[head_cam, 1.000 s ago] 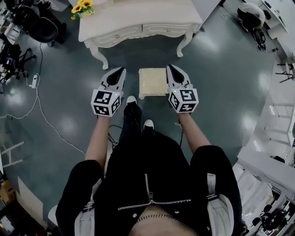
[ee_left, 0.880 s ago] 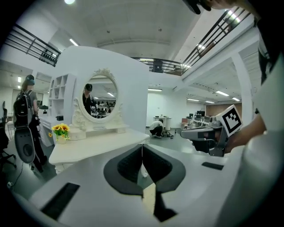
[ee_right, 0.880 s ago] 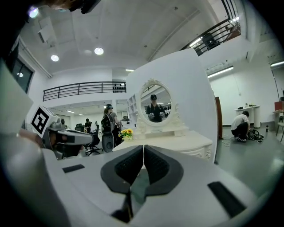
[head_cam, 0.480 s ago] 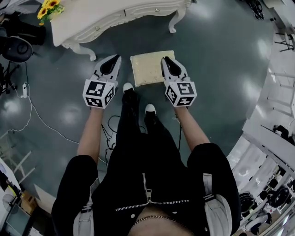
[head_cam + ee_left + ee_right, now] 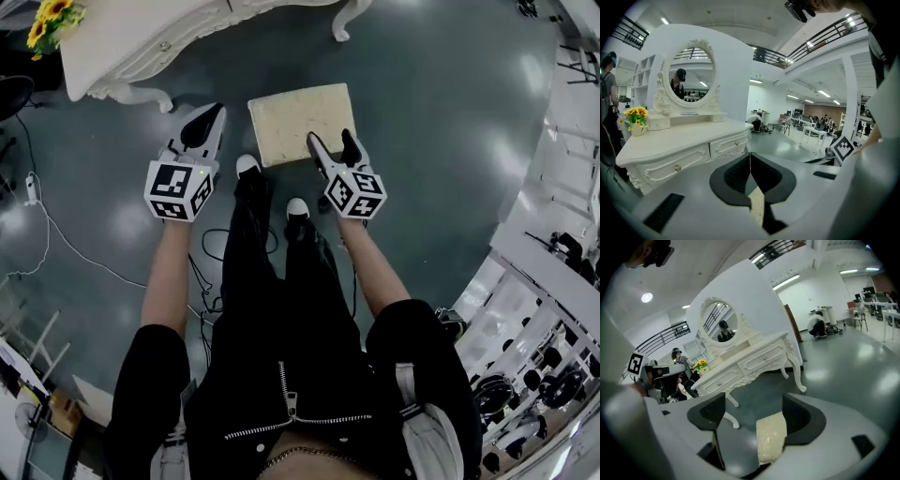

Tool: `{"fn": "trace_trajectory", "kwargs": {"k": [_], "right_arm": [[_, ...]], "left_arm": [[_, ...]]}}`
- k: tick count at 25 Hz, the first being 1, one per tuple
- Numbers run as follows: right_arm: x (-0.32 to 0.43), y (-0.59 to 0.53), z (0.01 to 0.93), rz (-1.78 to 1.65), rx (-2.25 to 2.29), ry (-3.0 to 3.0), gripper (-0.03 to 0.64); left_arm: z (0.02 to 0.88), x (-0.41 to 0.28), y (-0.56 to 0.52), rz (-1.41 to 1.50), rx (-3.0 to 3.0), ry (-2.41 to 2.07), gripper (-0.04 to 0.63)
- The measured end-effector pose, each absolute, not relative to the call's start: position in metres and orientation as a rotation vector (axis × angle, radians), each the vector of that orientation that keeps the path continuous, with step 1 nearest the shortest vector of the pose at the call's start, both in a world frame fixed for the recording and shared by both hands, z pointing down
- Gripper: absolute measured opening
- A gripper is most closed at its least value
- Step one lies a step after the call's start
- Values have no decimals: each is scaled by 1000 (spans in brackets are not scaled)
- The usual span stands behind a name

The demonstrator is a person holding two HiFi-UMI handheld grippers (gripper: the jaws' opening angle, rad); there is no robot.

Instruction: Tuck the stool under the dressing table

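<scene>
Right gripper (image 5: 330,142), jaws just opened wide astride the stool (image 5: 298,117) edge at twelve o'clock, nearer than closed left gripper (image 5: 210,114).

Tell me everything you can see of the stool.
The stool shows a square, cream, padded-looking seat with a faintly textured top. Its legs are hidden beneath the seat in the head view. It stands level on the dark floor, in front of the white dressing table, apart from it and not yet under it. The right gripper, whose jaws have just been opening, has the seat's near edge between them. Whether a pad touches it cannot be told.
</scene>
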State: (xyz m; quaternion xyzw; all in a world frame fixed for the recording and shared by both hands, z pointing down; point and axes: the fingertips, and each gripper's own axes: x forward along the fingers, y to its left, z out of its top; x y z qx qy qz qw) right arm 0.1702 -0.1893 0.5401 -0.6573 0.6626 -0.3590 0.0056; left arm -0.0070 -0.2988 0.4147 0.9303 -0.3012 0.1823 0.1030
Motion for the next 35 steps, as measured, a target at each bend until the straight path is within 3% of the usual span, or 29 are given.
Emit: {"fn": "trace_trajectory", "kwargs": {"k": [15,22,35], "right_arm": [[182,-120,806,-1770,-1975,1110,469],[181,-127,888,-1810,-1875,1022,461],[201,-155,944,-1754,-1772,1002,532]], "left_arm": [[512,-40,-307,518,2667,-988,21],[559,-61,-309,544,2631,-1041,21],[611,-98,-322,517,2564,-1140,21]]}}
